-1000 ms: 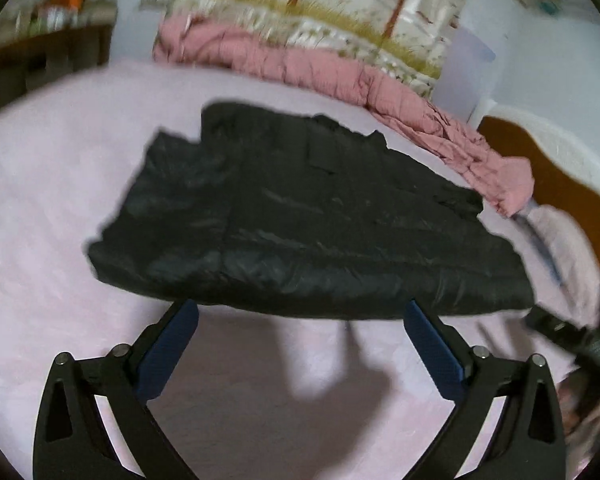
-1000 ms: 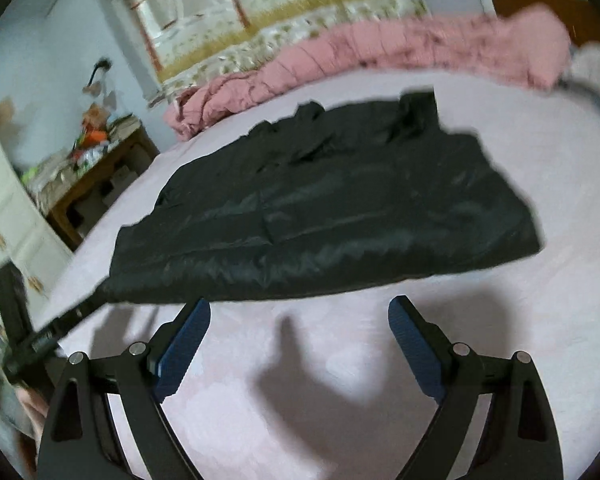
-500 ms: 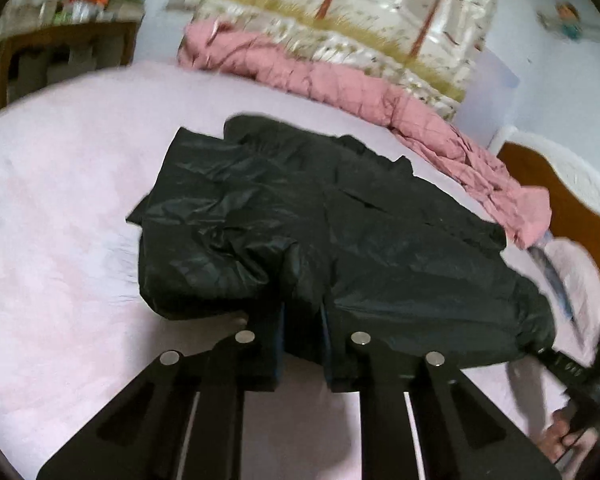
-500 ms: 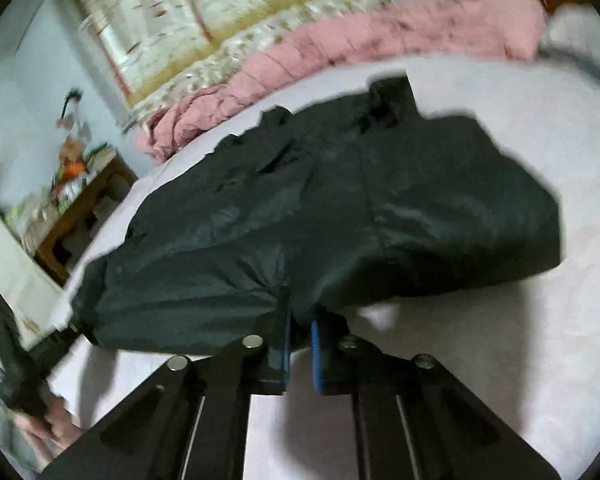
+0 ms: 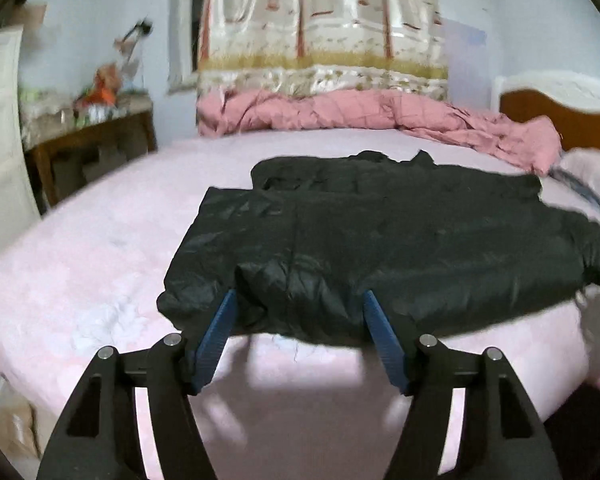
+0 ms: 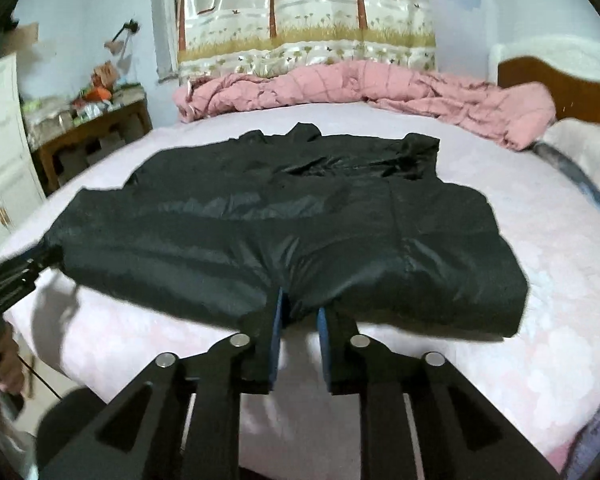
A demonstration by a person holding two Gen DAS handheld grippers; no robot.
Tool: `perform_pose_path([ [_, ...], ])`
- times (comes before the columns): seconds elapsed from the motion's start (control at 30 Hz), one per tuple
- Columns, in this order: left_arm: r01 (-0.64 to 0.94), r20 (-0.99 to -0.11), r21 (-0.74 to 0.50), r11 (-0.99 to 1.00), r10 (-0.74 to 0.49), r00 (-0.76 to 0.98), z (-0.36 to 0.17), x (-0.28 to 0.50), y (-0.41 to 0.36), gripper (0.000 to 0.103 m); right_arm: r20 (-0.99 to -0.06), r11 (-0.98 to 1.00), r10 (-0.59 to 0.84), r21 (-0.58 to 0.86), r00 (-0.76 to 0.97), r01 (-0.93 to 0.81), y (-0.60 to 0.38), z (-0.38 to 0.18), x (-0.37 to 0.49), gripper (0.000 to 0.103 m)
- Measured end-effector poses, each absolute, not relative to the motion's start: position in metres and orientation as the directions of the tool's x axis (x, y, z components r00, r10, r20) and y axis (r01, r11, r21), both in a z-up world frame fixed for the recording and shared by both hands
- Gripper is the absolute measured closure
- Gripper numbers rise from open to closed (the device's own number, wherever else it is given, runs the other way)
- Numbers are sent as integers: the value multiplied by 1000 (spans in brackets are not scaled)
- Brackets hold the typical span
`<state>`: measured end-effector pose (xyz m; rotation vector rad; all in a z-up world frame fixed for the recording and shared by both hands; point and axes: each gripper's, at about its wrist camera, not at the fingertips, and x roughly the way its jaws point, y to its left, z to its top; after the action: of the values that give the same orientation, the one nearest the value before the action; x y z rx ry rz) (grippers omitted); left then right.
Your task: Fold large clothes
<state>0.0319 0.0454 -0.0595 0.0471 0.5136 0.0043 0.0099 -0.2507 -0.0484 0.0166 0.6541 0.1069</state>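
The left gripper [image 5: 298,312] had its jaws spread wide, the near hem of the black padded jacket [image 5: 400,248] bulging between them but not pinched; the right gripper [image 6: 299,312] had its jaws drawn nearly together around a small tuck of the same hem, though whether they truly bit the cloth could not be told. The likely trouble was uneven handling: with only one side held, any lift would probably drag the jacket askew, and the slick shell might slide out of so shallow a bite. The jacket lay spread flat on the pink bed [image 5: 100,264], just ahead of both pairs of jaws, its collar at the far end toward the rumpled pink quilt [image 6: 380,88]. Its surface looked glossy, puffy and creased, with a sleeve folded over the body.
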Motion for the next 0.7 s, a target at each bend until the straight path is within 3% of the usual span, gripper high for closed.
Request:
perform_pose_path([
  [0.2,53,-448,36,998,-31,893,-55,18,37,35,-570,988,114,-19,814,-152,-234,-40,-25,49],
  [0.3,78,-411,82,994,-38,911,-46,18,24,34,-515,974,126,-99,848,-204,-219,-29,-33,42],
  [0.43,153,-378,87,984,-110,919,-30,25,8,26,-493,944,137,-198,859,-264,-198,-20,-23,40],
  [0.6,292,-546,6,956,-242,802,-47,65,6,25,-642,906,99,-258,761,-336,-186,-43,9,40],
  [0.7,282,-571,118,952,-168,804,-64,60,2,25,-652,870,23,-360,758,-336,-188,-59,4,40],
])
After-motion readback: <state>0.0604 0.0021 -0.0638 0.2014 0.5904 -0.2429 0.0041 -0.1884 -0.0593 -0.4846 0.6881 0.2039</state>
